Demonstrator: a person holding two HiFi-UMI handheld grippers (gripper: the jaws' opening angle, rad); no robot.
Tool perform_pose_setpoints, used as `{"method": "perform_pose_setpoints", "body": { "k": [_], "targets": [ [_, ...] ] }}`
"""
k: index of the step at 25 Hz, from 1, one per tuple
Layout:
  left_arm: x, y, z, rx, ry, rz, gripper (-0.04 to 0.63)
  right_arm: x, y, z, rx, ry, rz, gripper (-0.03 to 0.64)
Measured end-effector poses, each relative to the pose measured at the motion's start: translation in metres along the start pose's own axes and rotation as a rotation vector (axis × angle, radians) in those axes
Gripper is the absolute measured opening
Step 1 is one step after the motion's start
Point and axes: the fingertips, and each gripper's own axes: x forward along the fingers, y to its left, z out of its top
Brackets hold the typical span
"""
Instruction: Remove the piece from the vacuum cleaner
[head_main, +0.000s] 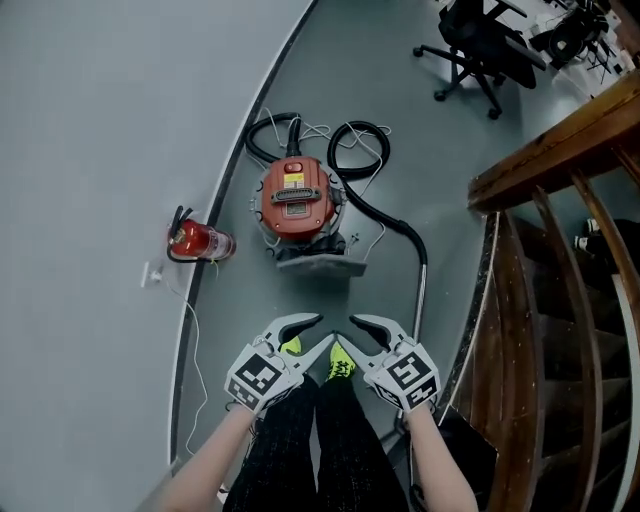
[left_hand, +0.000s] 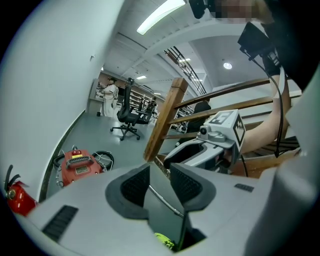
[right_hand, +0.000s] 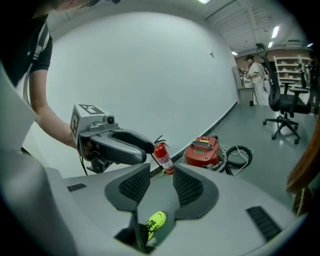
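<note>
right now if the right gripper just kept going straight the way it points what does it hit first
Probably bare floor: the right gripper tilts down, and only floor shows between its open jaws, short of the fire extinguisher. Depth is unclear.

Red canister vacuum cleaner (head_main: 297, 197) stands on grey floor (head_main: 400, 110), near curved white wall (head_main: 100, 150); black coiled hose (head_main: 360, 140) behind and to its right, running into thin metal wand (head_main: 420, 295) that lies toward the person; flat grey piece (head_main: 320, 262) against the canister's near side; red fire extinguisher (head_main: 200, 241) left of it, at the wall's foot; wooden stair railing (head_main: 560, 150) to the right; black office chair (head_main: 480, 45) far behind; left gripper (head_main: 297, 335) and right gripper (head_main: 362, 333) side by side, nearest the person.
</note>
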Motion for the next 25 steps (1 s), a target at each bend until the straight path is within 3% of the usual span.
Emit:
{"method": "perform_pose_setpoints", "body": {
  "k": [21, 25],
  "targets": [
    [0.072, 0.089, -0.107, 0.084, 0.071, 0.000, 0.146, 0.102, -0.077, -0.082, -0.068, 0.072, -0.019, 0.187],
    [0.079, 0.103, -0.120, 0.050, 0.067, 0.002, 0.147, 0.116, -0.089, -0.088, -0.067, 0.073, -0.033, 0.192]
  ]
}}
